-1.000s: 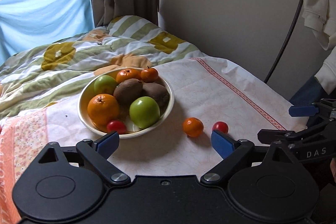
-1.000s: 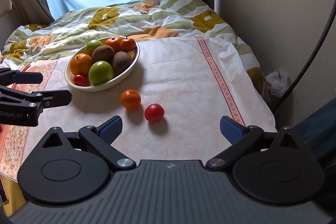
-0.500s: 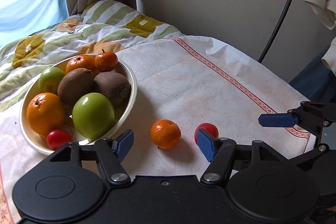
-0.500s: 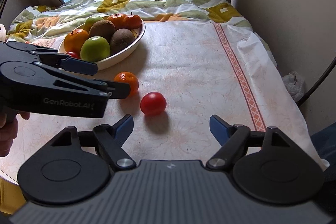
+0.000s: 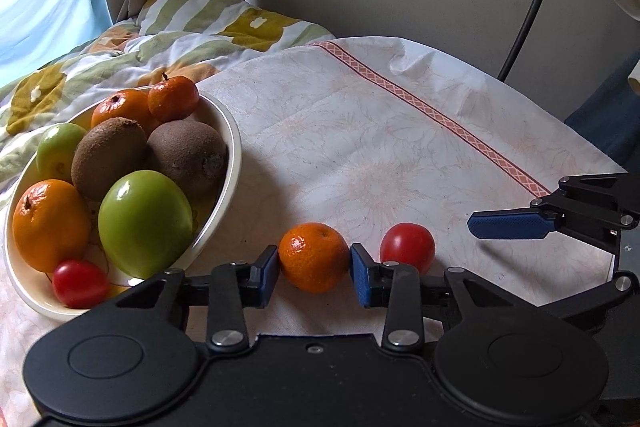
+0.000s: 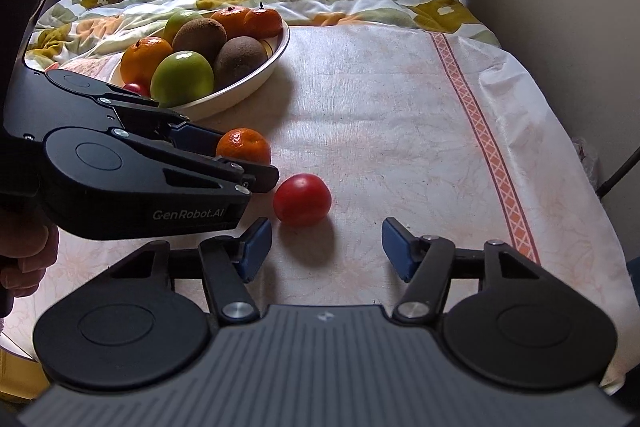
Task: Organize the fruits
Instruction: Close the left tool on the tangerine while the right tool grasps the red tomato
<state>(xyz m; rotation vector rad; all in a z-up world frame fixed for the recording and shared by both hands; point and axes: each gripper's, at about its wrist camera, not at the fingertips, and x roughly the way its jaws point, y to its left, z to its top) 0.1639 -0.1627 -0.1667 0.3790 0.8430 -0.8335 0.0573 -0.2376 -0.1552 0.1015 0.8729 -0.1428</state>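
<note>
Blue-padded left tongs (image 5: 314, 269) pinch the mandarin (image 5: 314, 257); right tongs (image 6: 326, 247), closing, stand empty before the tomato (image 6: 302, 199).

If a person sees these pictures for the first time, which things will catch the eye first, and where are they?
First, the left gripper, low in the foreground, shut on a small mandarin that sits on the pale tablecloth. Just right of it lies a red tomato, ahead of the right gripper, whose jaws are closing with nothing between them yet. To the left stands a cream bowl heaped with fruit.
</note>
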